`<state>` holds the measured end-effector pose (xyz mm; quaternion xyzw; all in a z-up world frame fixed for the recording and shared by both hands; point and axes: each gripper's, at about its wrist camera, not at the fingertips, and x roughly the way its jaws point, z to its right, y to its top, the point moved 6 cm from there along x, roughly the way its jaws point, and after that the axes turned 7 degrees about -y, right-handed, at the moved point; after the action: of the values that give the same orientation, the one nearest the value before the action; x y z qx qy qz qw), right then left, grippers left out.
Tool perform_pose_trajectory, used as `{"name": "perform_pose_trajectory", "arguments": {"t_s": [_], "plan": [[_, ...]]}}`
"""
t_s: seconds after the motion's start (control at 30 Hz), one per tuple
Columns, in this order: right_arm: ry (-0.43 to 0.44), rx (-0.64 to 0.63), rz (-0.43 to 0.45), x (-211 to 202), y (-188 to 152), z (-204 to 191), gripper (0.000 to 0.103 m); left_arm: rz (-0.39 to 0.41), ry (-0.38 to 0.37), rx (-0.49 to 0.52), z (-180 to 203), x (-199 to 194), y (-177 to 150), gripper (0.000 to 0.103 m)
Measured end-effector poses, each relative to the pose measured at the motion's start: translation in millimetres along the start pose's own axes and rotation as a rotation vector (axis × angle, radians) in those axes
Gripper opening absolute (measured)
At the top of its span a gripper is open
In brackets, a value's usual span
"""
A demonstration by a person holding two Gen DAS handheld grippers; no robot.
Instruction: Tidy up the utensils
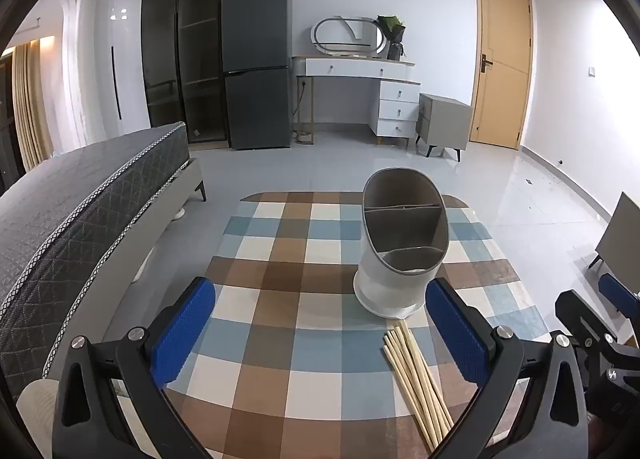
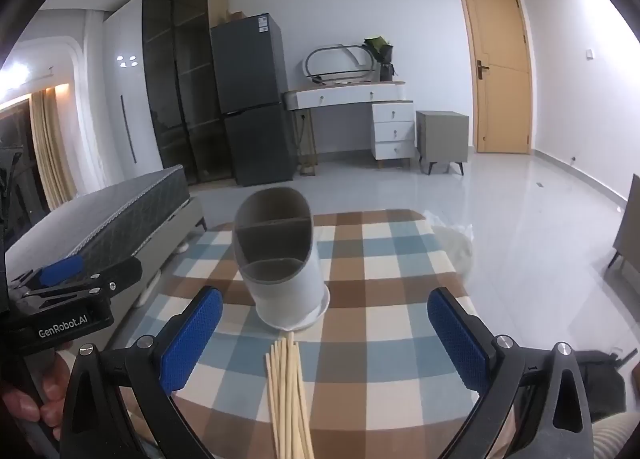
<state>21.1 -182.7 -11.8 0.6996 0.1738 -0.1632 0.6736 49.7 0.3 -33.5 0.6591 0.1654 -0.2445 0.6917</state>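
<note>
While both tools hover above the near edge of the desk (image 1: 256, 243), nothing has yet been picked up, so the task appears to stand at its opening step. At the left, the left tool (image 1: 320, 335) has its blue pads spread wide apart and holds nothing; only checked cloth lies between them. Toward the middle stands the utensil holder (image 1: 402, 243), a white tub with a grey divided insert, upright on the cloth and, as far as its compartments show, without contents. Just near of its base lies the bundle of chopsticks (image 2: 288, 395), flat on the cloth, tips pointing at the holder and close to its foot; whether they touch it cannot be told. At the right, the right tool (image 2: 326, 339) is likewise spread wide and unloaded, and in its own view the chopsticks lie between its pads. By this reading, the next move calls for the right tool to descend, close on the bundle near its middle, lift it, tilt it upright, and lower it into one compartment.
</note>
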Motion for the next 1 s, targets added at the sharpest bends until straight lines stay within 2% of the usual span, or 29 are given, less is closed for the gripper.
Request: {"name": "perform_pose_trajectory", "arguments": {"t_s": [0.13,1.0], "plan": [[0.002,-0.005,-0.003,-0.2,-0.2,-0.5,0.103,-0.016,-0.012,-0.014,-1.1,4.2,2.1,0.102],[0.001,-0.014,0.012,-3.4,2.2,-1.1,0.103,0.004,-0.032,-0.019,0.4,3.0,-3.1,0.102]]}}
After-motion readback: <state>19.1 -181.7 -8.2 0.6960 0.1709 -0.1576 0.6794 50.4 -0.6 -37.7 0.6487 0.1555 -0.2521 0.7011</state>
